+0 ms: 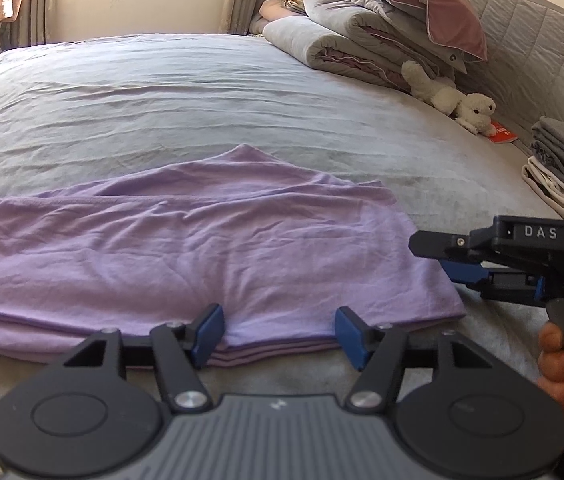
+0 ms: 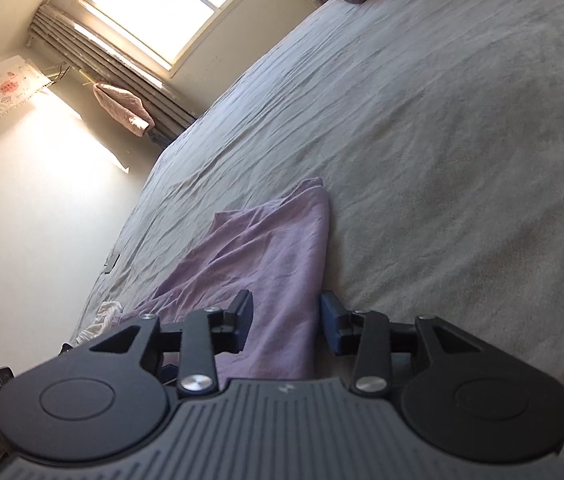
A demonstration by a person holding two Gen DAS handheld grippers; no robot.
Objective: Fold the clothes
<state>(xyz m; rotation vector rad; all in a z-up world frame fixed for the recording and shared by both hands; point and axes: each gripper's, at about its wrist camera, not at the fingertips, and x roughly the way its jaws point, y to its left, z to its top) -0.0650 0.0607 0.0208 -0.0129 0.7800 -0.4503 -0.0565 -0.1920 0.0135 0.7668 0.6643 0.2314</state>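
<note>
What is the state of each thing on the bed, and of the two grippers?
Lilac garment: folded in layers, flat on the bed.
Left gripper: open, fingers apart at the garment's near edge.
Right gripper: open, garment edge between its fingers, not pinched.
Grey quilts: folded, stacked.
Grey clothes: folded, piled.
Plush toy: lying down.
</note>
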